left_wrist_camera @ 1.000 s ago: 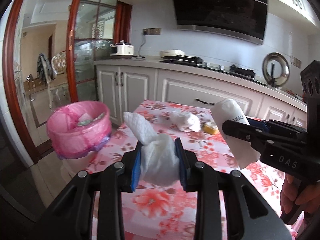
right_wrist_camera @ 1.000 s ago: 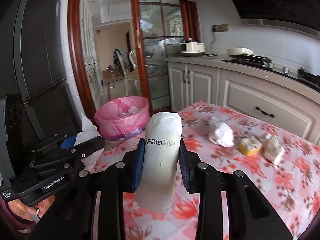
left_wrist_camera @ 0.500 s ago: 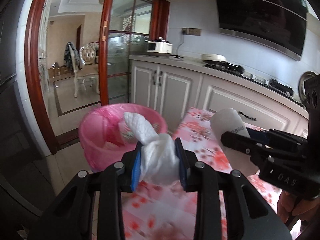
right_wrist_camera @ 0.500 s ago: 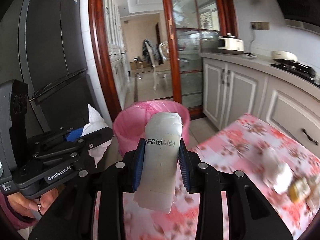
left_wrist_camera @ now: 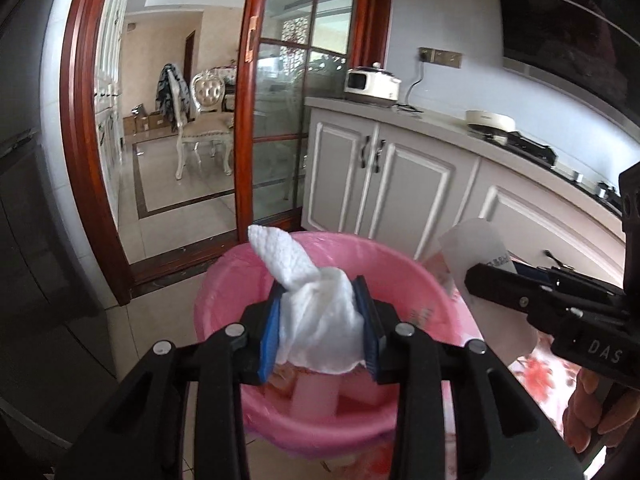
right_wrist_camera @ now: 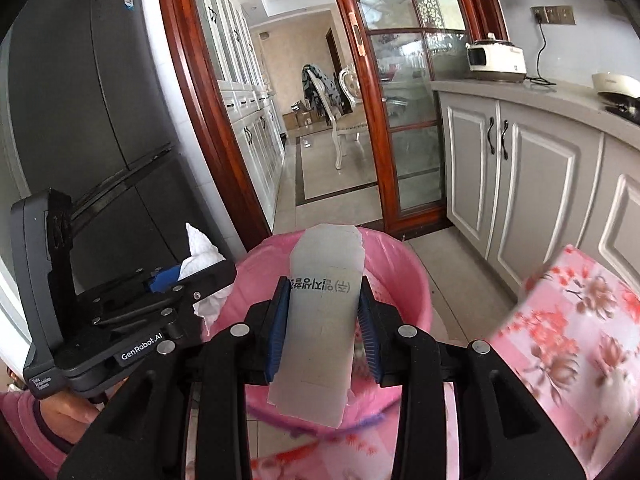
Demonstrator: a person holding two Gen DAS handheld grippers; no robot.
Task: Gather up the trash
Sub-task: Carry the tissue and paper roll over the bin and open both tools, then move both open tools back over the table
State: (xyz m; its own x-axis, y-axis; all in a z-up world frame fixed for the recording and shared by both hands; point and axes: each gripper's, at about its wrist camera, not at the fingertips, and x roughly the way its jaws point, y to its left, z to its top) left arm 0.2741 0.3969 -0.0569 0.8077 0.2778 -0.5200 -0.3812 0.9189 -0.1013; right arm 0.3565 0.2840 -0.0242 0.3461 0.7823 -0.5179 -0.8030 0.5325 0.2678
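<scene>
- Two grippers hang over one pink bin, each clamped on a piece of trash.
- Left wrist view: the left gripper (left_wrist_camera: 319, 322) has its blue pads pressed into both sides of a crumpled white tissue (left_wrist_camera: 316, 312).
- One twisted end of the tissue sticks up and to the left, past the fingertips.
- The bin (left_wrist_camera: 424, 284), lined with a pink bag, sits directly below and in front of the fingers; pale scraps lie inside it, too blurred to name.
- At the right edge, the right gripper (left_wrist_camera: 476, 280) comes in from the side, and the top of a white wrapper (left_wrist_camera: 472, 248) shows above its black finger, near the bin's right rim.
- Behind the bin stand grey cabinets (left_wrist_camera: 384, 184), with a white cooker (left_wrist_camera: 372, 86) on the counter.
- A red-framed glass door (left_wrist_camera: 276, 128) opens onto a room with a chair (left_wrist_camera: 204, 120).
- Right wrist view: the right gripper (right_wrist_camera: 324, 322) grips the wrapper (right_wrist_camera: 320, 320) between its blue pads, flat and upright, with printed black characters across its middle.
- The wrapper hangs over the bin (right_wrist_camera: 404, 276), its lower end below the fingers.
- At left, the left gripper (right_wrist_camera: 224, 272) reaches to the bin's left rim, and the tissue (right_wrist_camera: 200, 248) bulges above and below its fingers.
- A floral tablecloth (right_wrist_camera: 580, 320) shows at right, just beside the bin.
- A dark fridge (right_wrist_camera: 80, 120) fills the left side.
</scene>
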